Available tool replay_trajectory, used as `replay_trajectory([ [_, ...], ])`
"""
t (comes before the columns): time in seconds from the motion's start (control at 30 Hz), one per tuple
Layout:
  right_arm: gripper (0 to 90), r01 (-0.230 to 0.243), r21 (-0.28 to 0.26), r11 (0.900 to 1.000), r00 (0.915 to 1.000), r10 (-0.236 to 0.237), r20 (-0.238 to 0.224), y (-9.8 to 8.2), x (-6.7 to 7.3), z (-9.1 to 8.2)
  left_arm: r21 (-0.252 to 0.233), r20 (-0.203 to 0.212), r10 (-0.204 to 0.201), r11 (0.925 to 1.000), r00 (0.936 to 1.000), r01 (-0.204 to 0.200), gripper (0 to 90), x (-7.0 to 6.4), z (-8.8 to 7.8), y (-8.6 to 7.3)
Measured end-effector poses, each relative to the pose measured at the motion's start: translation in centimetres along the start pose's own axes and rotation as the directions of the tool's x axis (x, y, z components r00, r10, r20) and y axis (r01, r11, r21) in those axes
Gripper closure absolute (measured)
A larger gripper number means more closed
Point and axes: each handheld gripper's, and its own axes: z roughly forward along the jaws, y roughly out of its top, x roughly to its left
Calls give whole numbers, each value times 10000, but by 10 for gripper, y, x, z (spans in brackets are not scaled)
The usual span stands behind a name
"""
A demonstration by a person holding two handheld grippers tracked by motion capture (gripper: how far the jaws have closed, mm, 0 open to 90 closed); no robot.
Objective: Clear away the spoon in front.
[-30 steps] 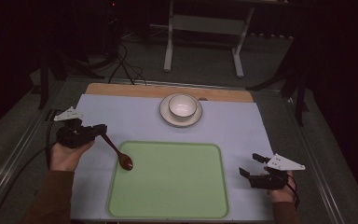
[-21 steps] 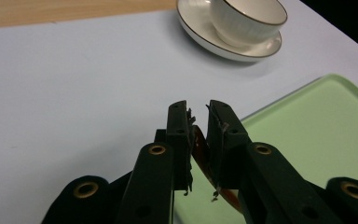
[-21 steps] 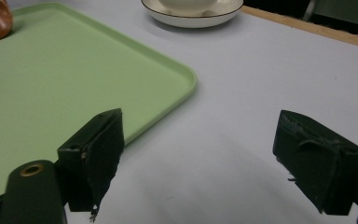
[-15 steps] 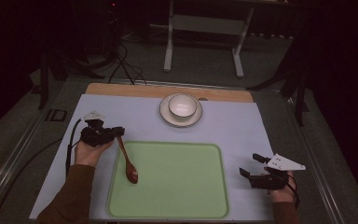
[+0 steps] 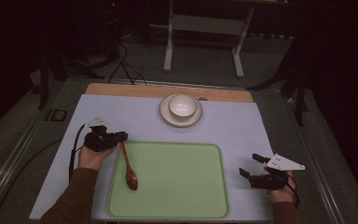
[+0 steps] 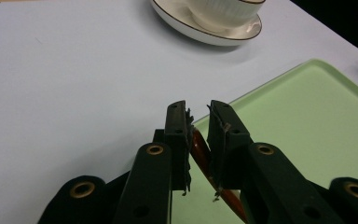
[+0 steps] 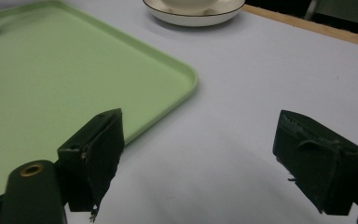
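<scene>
A brown wooden spoon [image 5: 128,168] lies along the left side of the green tray [image 5: 177,186], bowl end toward me. Its handle [image 6: 200,151] runs up between the jaws of my left gripper [image 5: 121,136], which sits low at the tray's far-left corner. Those jaws [image 6: 198,109] have just been opening: the handle rests by one pad, with a visible gap to the other. My right gripper [image 5: 249,164] rests on the pale cloth right of the tray, wide open [image 7: 198,126] with nothing between its fingers.
A white bowl [image 5: 182,105] on a saucer [image 5: 168,114] stands at the back centre of the cloth, beyond the tray [image 7: 51,70]. A wooden strip [image 5: 121,88] edges the table's far side. Table legs and cables lie on the floor behind.
My left hand came right and down to the tray's corner, swinging the spoon until it lies on the tray, and its jaws parted slightly. The right hand stayed put.
</scene>
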Motion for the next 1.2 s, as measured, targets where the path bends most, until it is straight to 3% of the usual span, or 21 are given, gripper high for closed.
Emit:
replay_trajectory([
  [0.27,162,46,2,10000,10000,-46,-9,0,0,1,-151,124,142,9998,9998,-140,780,-2,1,-4],
  [0.73,162,78,7,10000,10000,-78,-15,0,0,1,380,175,512,9979,9985,-518,775,-10,11,-11],
  [1.03,162,77,0,10000,10000,-77,5,0,0,0,239,371,535,9982,9979,-544,765,-13,6,-16],
  [1.2,162,84,27,10000,10000,-84,-2,0,0,1,511,497,744,9957,9960,-769,763,-18,8,-20],
])
